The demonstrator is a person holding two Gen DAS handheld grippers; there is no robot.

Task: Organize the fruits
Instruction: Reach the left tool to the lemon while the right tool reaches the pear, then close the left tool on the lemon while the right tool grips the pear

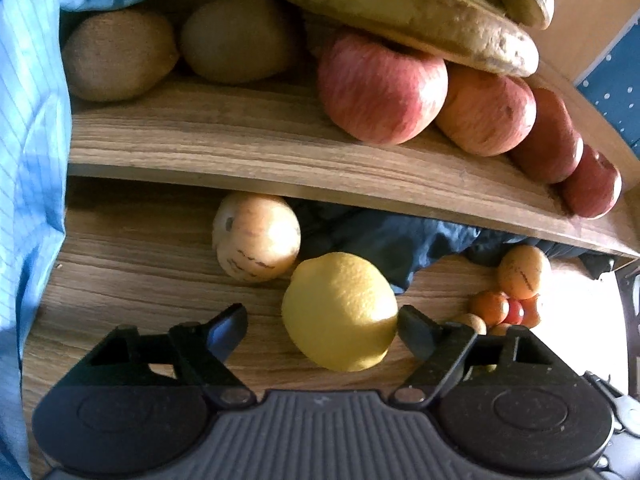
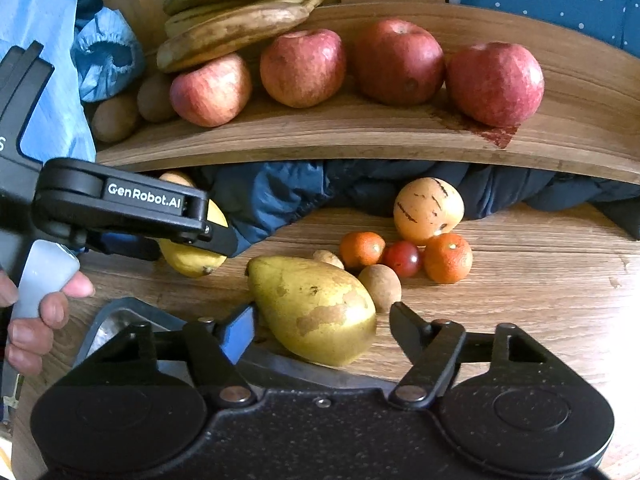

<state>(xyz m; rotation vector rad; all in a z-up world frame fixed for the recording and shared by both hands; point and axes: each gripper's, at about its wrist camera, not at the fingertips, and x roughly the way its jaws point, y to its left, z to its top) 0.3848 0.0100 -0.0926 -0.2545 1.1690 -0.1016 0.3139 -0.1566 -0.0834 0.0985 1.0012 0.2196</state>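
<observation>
Yellow pear (image 2: 316,312) lies stem-end pointing upper-left.

"GenRobot.AI" stands in white letters on the left gripper (image 2: 192,240) (its black finger arm).

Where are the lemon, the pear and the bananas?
lemon (image 1: 340,312), left wrist view, middle of its sunlit peel.
pear (image 2: 316,308), right wrist view, on its broad belly.
bananas (image 2: 236,28), right wrist view, middle of the lowest banana on the shelf.
</observation>
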